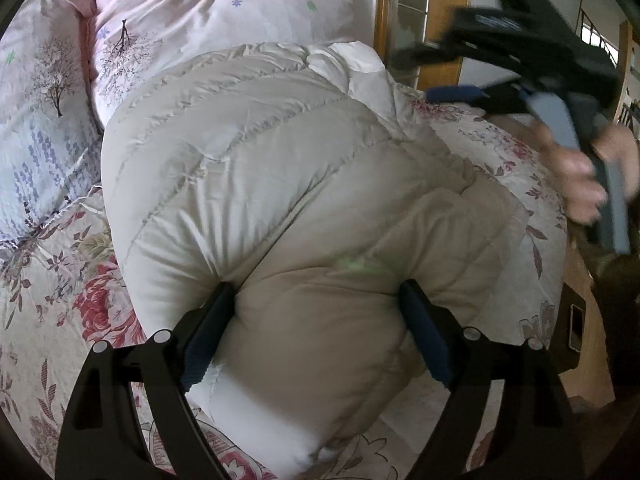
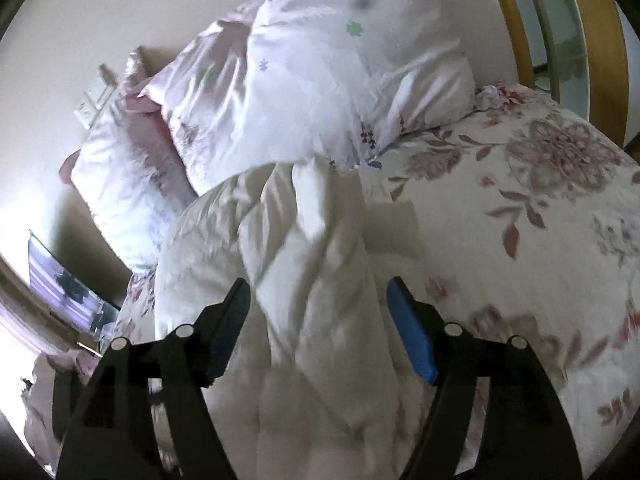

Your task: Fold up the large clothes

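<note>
A beige padded jacket (image 1: 280,180) lies bunched on the flowered bedspread (image 1: 60,280). My left gripper (image 1: 318,292) straddles a thick fold at the jacket's near end; both blue pads press into the puffy fabric, which creases around the left pad. In the right wrist view, which is blurred, the jacket (image 2: 300,260) looks whiter, and my right gripper (image 2: 317,284) hovers over it, open, with nothing between its fingers. The left wrist view shows that right gripper (image 1: 412,76) at the upper right, off the jacket, held by a person's hand (image 1: 576,176).
Two pale pink pillows (image 1: 208,12) lean at the head of the bed, just past the jacket. A wooden door frame (image 1: 448,0) stands behind the bed. A small phone-like object (image 1: 575,328) lies at the bed's right edge. A dark screen (image 2: 68,292) is low on the left.
</note>
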`<move>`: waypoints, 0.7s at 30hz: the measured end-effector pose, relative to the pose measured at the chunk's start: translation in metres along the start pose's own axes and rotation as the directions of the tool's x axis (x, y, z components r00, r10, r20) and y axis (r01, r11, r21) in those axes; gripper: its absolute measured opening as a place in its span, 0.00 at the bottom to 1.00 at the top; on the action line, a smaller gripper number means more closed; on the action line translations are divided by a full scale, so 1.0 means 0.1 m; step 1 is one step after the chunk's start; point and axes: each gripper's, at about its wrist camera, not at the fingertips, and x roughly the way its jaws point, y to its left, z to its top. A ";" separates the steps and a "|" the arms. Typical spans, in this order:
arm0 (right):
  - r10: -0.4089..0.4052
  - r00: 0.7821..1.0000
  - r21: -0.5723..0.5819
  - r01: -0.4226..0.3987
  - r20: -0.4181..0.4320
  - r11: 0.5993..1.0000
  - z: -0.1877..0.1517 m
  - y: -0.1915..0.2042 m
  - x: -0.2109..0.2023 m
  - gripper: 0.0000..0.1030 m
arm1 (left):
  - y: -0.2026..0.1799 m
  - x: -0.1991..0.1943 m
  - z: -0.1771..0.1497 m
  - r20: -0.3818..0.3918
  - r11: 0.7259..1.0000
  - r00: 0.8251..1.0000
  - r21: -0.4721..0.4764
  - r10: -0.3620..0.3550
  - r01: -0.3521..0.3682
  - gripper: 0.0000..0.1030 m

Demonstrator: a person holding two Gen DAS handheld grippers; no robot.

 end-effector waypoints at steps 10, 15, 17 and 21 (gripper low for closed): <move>-0.112 0.994 0.034 0.111 0.015 0.993 0.14 -0.10 0.39 0.09 | 0.01 -0.12 0.03 0.043 0.999 0.999 -0.021 -0.034 0.035 0.83; -0.226 0.974 0.028 0.227 -0.023 0.974 0.09 -0.24 0.58 0.08 | 0.26 -0.48 0.17 0.163 0.985 0.982 -0.124 -0.095 0.116 0.83; -0.251 0.967 0.021 0.252 -0.032 0.968 0.07 -0.27 0.65 0.09 | 0.40 -0.56 0.20 0.193 0.980 0.979 -0.174 -0.065 0.099 0.83; -0.287 0.956 0.000 0.287 -0.058 0.958 0.05 -0.30 0.78 0.09 | 0.74 -0.57 0.20 0.204 0.945 0.978 -0.311 -0.041 0.104 0.83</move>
